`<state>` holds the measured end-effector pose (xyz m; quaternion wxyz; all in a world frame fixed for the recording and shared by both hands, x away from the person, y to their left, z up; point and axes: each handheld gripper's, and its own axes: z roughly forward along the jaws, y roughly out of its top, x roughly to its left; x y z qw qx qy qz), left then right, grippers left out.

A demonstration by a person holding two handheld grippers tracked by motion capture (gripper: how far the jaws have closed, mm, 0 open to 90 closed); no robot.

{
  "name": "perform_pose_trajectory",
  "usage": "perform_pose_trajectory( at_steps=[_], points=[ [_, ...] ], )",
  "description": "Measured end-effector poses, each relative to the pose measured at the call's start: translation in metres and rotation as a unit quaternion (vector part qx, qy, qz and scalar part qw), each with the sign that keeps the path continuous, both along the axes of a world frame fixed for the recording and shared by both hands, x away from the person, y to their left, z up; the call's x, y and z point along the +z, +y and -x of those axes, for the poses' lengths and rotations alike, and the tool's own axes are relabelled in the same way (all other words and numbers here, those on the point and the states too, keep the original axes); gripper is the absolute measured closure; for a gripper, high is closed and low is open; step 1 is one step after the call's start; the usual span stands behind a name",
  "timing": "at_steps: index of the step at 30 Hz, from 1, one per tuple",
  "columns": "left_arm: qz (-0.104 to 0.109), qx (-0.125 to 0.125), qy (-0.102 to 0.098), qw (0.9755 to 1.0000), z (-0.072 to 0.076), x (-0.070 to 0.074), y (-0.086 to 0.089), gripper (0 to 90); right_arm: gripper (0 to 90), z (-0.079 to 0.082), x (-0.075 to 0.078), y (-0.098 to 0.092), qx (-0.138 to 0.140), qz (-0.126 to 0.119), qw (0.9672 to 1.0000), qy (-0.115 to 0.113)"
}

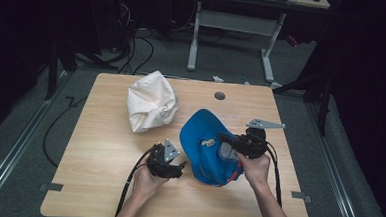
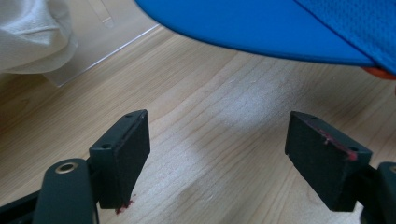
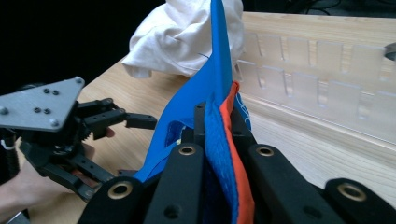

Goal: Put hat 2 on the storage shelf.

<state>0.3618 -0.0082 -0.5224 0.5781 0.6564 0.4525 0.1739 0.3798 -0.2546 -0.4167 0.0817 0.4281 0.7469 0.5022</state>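
A blue cap [image 1: 205, 145] with a small logo patch is held tilted just above the wooden table [image 1: 104, 149], right of centre. My right gripper [image 1: 225, 139] is shut on its rear edge; in the right gripper view the jaws pinch blue mesh and an orange inner band [image 3: 235, 154] of the blue cap [image 3: 219, 65]. My left gripper [image 1: 181, 167] is just left of the cap, apart from it. It stands open with bare wood between its pads [image 2: 122, 154], and the cap's brim [image 2: 261, 28] hangs beyond them. The left gripper [image 3: 135, 121] also appears in the right gripper view.
A crumpled white cloth [image 1: 151, 106] lies at the back left of the table, close behind the cap. A round hole [image 1: 219, 96] sits near the table's far edge. A clear slotted plastic sheet [image 3: 322, 88] lies flat on the wood. Another desk's legs [image 1: 195, 33] stand beyond.
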Motion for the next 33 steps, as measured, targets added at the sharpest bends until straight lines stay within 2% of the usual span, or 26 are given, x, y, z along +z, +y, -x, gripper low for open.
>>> perform_pose_trajectory(
  at_steps=[5,11,14,21,25,33],
  points=[
    [-0.001,-0.004,-0.001,1.0,-0.001,-0.002,-0.003,21.2,87.3,-0.003,0.001,0.007,0.007,-0.007,0.9999,0.009],
    [0.012,-0.001,-0.008,0.9999,-0.001,0.0,-0.004,20.6,87.3,-0.006,0.001,0.014,0.013,-0.013,0.9996,0.021],
    [0.019,-0.002,-0.009,0.9998,-0.001,0.003,-0.003,20.6,87.2,-0.007,0.0,0.02,0.016,-0.002,0.9996,0.025],
    [0.008,-0.005,-0.027,0.9996,0.005,0.007,0.001,19.7,87.1,-0.009,-0.003,0.023,0.016,0.026,0.999,0.033],
    [0.016,-0.008,-0.031,0.9993,0.007,0.011,0.004,20.3,87.1,-0.009,-0.004,0.022,0.018,0.046,0.9981,0.037],
    [0.025,-0.018,-0.046,0.9985,0.012,0.016,0.01,21.4,87.1,-0.011,-0.008,0.025,0.036,0.065,0.9959,0.052]
  ],
)
